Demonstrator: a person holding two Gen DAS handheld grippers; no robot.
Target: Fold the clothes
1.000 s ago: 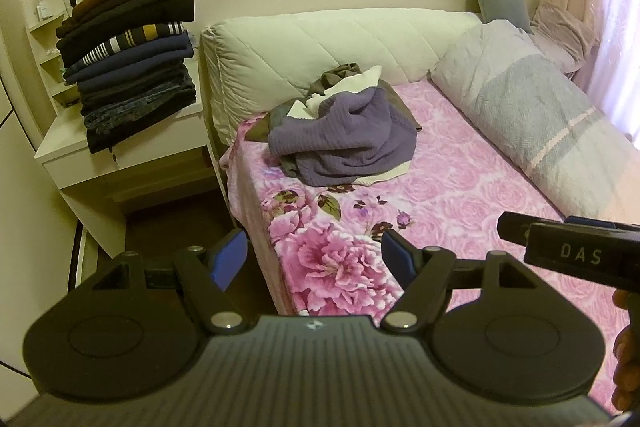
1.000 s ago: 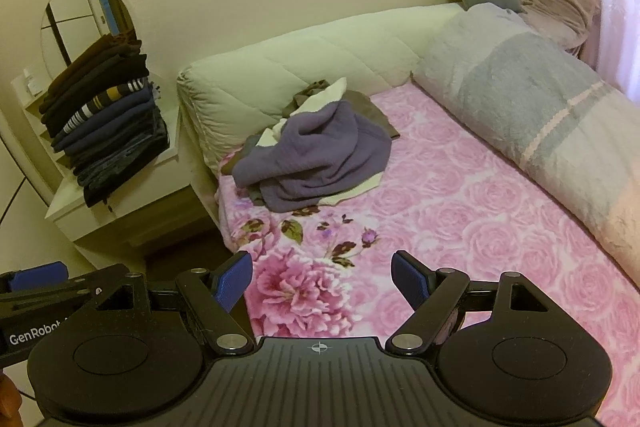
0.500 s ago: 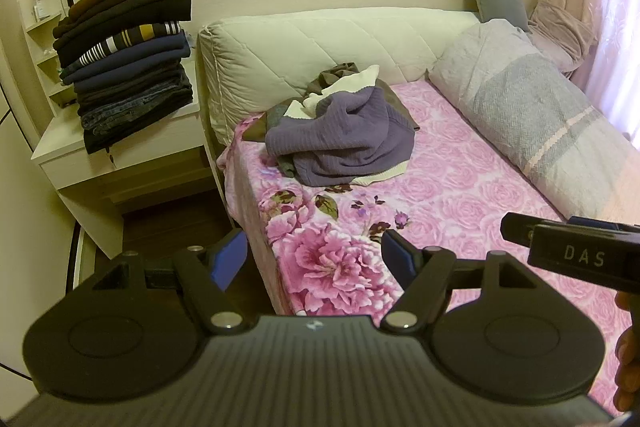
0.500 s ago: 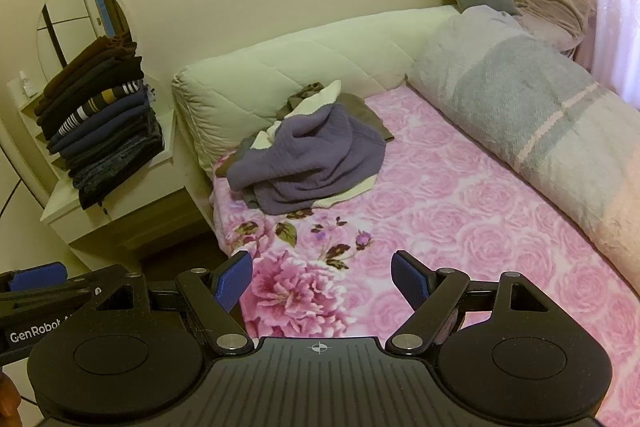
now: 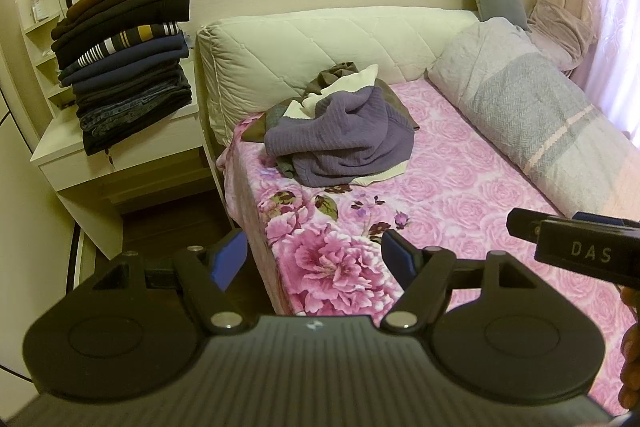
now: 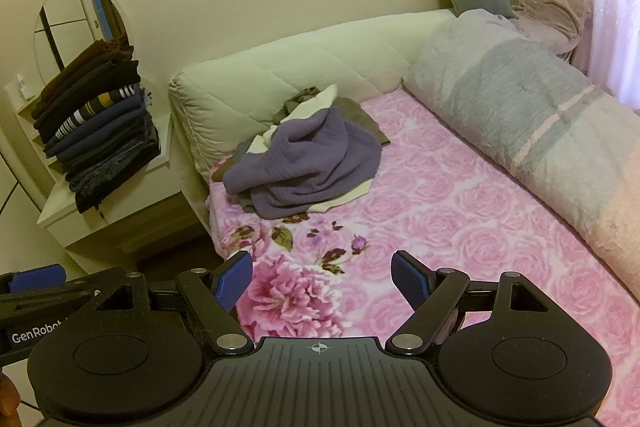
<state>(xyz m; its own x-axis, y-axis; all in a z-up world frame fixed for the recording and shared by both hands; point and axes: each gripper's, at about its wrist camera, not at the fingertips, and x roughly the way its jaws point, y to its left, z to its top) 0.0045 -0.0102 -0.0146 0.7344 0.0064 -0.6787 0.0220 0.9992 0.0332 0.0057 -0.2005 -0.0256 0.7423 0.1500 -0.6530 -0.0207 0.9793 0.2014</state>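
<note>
Pink floral bedspread (image 6: 460, 227) carries the unfolded clothes heap (image 6: 308, 167), centre frame, ahead of both empty claws; left claw (image 5: 312, 259) and right claw (image 6: 322, 281) gape, about equally distant.

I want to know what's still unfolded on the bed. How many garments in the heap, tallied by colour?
Purple knit: 1
Cream-white: 1
Brown-olive: 1
Total: 3 colours showing in the heap; more could be hidden beneath.

Rose-print bed (image 6: 460, 227) carries crumpled clothes (image 6: 304, 163), rolled duvet (image 6: 532, 131).
</note>
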